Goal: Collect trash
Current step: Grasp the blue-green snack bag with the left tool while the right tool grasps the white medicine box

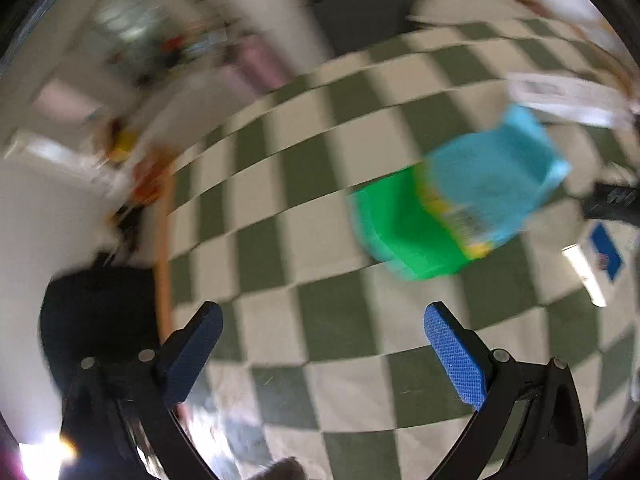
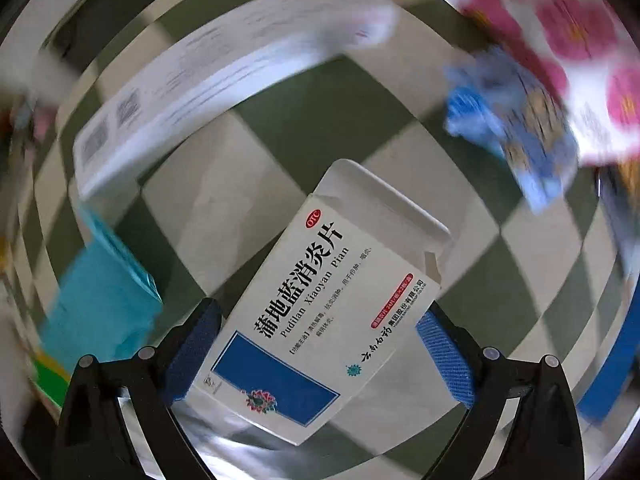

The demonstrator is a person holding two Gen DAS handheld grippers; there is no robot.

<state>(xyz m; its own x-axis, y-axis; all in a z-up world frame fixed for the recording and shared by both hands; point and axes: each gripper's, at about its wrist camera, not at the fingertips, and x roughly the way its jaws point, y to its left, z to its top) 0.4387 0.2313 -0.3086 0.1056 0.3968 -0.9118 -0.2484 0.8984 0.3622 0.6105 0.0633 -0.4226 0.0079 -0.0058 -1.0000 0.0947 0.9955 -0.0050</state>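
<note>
My right gripper [image 2: 318,326] is shut on a white medicine box [image 2: 316,300] with a blue panel and Chinese print, held above the chequered cloth. My left gripper [image 1: 322,324] is open and empty over the green and white chequered cloth [image 1: 280,208]. A green bin [image 1: 404,236] with a light blue bag [image 1: 492,184] in or against it lies ahead and to the right of the left gripper. The same blue bag [image 2: 100,304] and a bit of green show at the left of the right wrist view.
A long white box [image 2: 224,76] lies beyond the held box, and also shows in the left wrist view [image 1: 568,96]. A crumpled blue wrapper [image 2: 516,128] and pink flowered cloth [image 2: 560,32] are at upper right. An orange stick [image 1: 163,248] and a black object [image 1: 96,316] stand at left.
</note>
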